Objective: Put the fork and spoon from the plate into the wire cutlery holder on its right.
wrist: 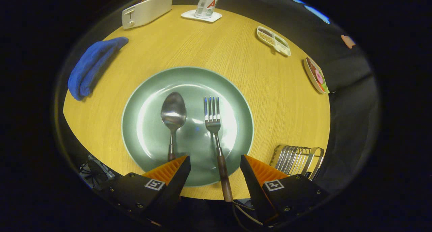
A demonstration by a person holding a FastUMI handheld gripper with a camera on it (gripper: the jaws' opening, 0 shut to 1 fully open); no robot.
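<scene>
A green plate [148, 100] lies on the round wooden table just ahead of my fingers. On it rest a spoon [173, 113] and, to its right, a fork [212, 117], both with dark wooden handles pointing toward me. The fork's handle runs over the plate's near rim and down between my fingers. The spoon's handle disappears behind the left finger [170, 173]. My gripper [215, 161] hangs open above the plate's near edge, touching neither utensil. The wire cutlery holder [298, 159] stands at the table's edge, right of the plate and just beyond the right finger.
A folded blue cloth [91, 66] lies left of the plate. A white toaster [146, 9] and a bottle on a white coaster [206, 5] stand at the far side. A divided snack tray [274, 40] and a small food plate [316, 76] sit along the right rim.
</scene>
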